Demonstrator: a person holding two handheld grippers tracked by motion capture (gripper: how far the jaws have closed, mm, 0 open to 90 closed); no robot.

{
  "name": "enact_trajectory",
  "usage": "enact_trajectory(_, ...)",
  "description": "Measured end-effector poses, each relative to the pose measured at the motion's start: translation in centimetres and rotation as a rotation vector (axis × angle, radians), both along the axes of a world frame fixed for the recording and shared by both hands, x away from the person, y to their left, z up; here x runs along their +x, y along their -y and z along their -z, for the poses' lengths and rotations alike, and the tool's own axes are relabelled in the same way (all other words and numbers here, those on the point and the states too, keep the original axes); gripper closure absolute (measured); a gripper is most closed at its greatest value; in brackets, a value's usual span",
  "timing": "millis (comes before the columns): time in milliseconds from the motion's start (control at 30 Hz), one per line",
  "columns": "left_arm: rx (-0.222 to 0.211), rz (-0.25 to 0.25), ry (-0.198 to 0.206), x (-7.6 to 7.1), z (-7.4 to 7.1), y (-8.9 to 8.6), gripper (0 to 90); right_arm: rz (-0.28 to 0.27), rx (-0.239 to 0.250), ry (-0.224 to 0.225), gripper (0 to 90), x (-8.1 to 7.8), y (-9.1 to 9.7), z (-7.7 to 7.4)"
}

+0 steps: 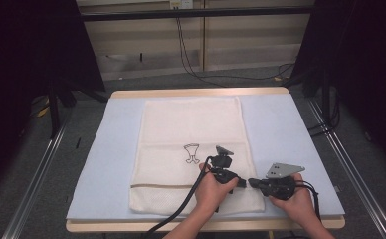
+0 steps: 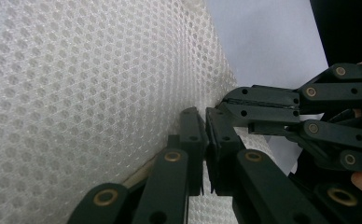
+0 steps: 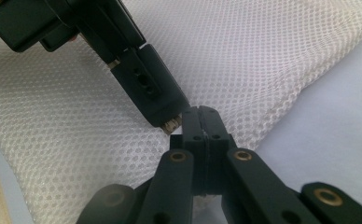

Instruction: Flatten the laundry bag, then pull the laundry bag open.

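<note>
Nearby, a white mesh bag (image 1: 191, 149) with a small black drawing (image 1: 191, 153) lies flat on the blue-covered bench (image 1: 96, 149). At its near right edge, the left claw (image 1: 243, 182) is pinched together on the mesh, tip to tip with the right claw (image 1: 251, 182), also clamped on that edge. Whatever lies under both hands is hidden.

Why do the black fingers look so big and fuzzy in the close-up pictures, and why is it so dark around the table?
In the left gripper view, the left gripper sits right at the lens, so its fingers look huge and soft, while the mesh laundry bag farther off looks sharp. In the right gripper view, the right gripper likewise blurs toward the bottom edge. In the high view, light falls on the table; the sides stay black.
</note>
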State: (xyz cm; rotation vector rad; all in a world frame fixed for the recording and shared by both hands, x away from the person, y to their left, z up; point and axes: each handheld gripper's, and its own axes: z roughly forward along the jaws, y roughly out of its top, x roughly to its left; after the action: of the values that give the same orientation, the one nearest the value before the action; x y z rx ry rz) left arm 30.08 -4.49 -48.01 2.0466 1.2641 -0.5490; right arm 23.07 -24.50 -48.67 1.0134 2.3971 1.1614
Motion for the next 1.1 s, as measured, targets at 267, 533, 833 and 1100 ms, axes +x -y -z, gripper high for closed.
enact_trajectory(267, -0.005, -0.013, -0.016, 0.1, 0.0, 0.0, 87.2, -0.001, -0.005, 0.005, 90.0, -0.1, 0.0, 0.0)
enact_trajectory(533, -0.023, -0.011, -0.028, 0.2, 0.0, -0.2, 87.3, -0.002, -0.003, 0.003, 90.0, 0.0, 0.0, 0.0)
enact_trajectory(833, -0.032, -0.01, -0.038, 0.1, 0.1, -0.6, 87.5, 0.004, 0.001, -0.003, 90.0, 0.0, 0.1, 0.0)
enact_trajectory(1100, -0.032, -0.009, -0.042, 0.4, -0.3, -1.9, 87.5, 0.001, 0.012, -0.013, 90.0, 0.1, 0.2, 0.1)
